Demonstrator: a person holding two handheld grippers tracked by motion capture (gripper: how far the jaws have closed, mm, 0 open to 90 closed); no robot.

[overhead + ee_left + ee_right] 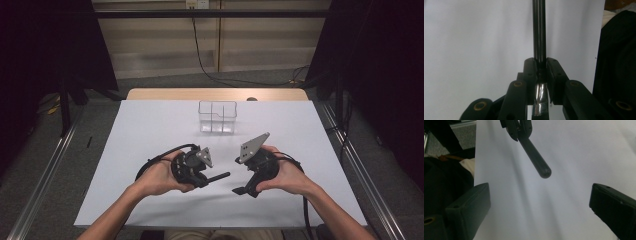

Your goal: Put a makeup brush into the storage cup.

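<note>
Two hand-held grippers hover over a white table (150, 125). The left gripper (207, 177) has its fingers clamped on one black pen (220, 176). The right gripper (239, 189) faces it, fingers wide apart and empty. One clear divided box (217, 117) stands behind.

From my seat the dark rod (539, 30) runs off the top edge of the left gripper view, so I can't see its far end there, and its lower end is buried between the jaws. In the right gripper view the left gripper (517, 127) is cut off at the top. In the high view I can't tell what the clear divided box (217, 117) holds.
</note>
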